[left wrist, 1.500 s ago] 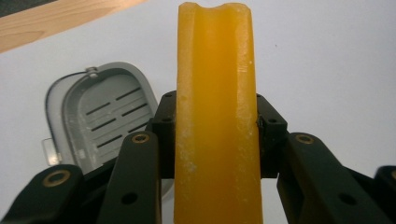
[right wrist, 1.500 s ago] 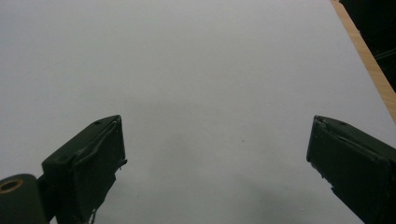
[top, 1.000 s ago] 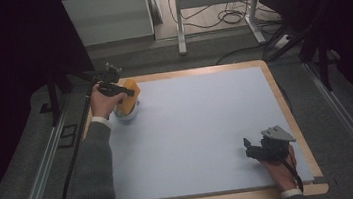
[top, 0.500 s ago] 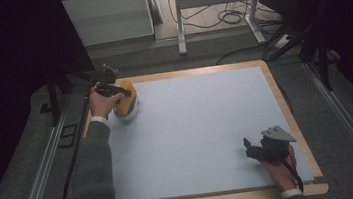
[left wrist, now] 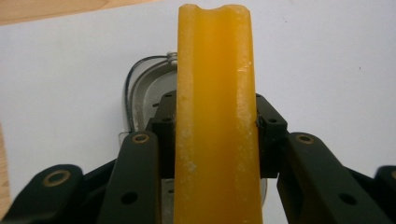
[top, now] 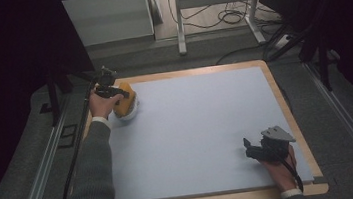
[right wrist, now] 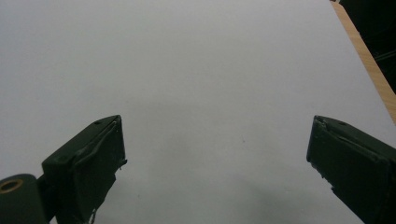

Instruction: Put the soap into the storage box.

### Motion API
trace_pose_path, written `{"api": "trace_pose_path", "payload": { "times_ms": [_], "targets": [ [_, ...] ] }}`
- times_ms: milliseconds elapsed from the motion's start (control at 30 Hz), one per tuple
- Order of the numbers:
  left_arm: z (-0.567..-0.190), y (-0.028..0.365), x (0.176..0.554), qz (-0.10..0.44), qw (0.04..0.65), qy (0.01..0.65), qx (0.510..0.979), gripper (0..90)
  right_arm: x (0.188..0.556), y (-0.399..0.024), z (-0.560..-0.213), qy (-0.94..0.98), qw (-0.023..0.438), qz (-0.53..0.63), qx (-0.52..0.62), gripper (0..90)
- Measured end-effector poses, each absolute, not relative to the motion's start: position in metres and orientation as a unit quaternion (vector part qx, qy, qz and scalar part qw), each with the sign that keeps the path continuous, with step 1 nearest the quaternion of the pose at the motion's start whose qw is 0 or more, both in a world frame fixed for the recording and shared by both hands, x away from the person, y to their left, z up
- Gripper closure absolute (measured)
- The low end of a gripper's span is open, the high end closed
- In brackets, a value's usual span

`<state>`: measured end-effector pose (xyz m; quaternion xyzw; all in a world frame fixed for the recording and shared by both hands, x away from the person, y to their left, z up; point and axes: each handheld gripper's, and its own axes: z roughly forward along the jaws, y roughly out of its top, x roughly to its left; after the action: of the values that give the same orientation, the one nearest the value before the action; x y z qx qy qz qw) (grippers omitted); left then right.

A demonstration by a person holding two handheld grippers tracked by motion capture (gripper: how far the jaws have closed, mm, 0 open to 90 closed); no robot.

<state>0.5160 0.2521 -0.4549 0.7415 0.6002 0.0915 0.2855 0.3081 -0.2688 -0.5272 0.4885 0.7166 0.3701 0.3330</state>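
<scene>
Your left gripper (left wrist: 215, 126) is clenching the yellow sponge (left wrist: 215, 93) edge-on: the fingers (left wrist: 268, 130) are pressing its two broad faces, and its long axis is running straight out ahead of them, away from your hand. In the high view the sponge (top: 125, 99) is sitting at the far left corner of the surface (top: 203, 126), right over a small white dish (top: 128, 114). From the left gripper view the dish (left wrist: 147, 93) is lying directly beneath the fingers and a little to their left, with a thin wire loop along its rim; the sponge's far end is reaching past it over bare surface. That is the relation to watch: the sponge is standing on its narrow edge above the dish, so a straight descent is likely bringing the edge, not a broad face, down first. Whether the sponge is already touching the dish I cannot tell.

Your right gripper (top: 260, 149) is resting at the near right corner, well apart from the dish, and its fingers (right wrist: 93, 154) are spread wide with nothing but bare surface between them. Your left hand (top: 102, 103) is by far the nearer one, so the work is probably staying with it.
</scene>
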Motion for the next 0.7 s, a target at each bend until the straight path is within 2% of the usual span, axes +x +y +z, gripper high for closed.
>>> {"api": "trace_pose_path", "payload": {
  "times_ms": [233, 300, 333, 400, 600, 700],
  "targets": [
    [-0.454, 0.255, 0.515, 0.11, 0.299, 0.608, 0.727, 57.3, 0.308, -0.269, -0.527, 0.716, 0.333, 0.37, 0.489, 4.4],
    [-0.451, 0.255, 0.513, 0.12, 0.297, 0.604, 0.73, 48.9, 0.308, -0.269, -0.527, 0.716, 0.333, 0.371, 0.488, 4.4],
    [-0.447, 0.256, 0.51, 0.133, 0.296, 0.605, 0.727, 40.4, 0.308, -0.269, -0.527, 0.717, 0.333, 0.37, 0.488, 4.4],
    [-0.444, 0.256, 0.506, 0.14, 0.297, 0.6, 0.729, 33.4, 0.308, -0.268, -0.527, 0.717, 0.334, 0.37, 0.487, 4.4],
    [-0.439, 0.255, 0.492, 0.154, 0.312, 0.581, 0.736, 24.3, 0.308, -0.268, -0.527, 0.717, 0.335, 0.368, 0.487, 4.4],
    [-0.438, 0.253, 0.484, 0.151, 0.322, 0.571, 0.74, 23.0, 0.308, -0.268, -0.527, 0.717, 0.335, 0.368, 0.487, 4.4]
  ]
}}
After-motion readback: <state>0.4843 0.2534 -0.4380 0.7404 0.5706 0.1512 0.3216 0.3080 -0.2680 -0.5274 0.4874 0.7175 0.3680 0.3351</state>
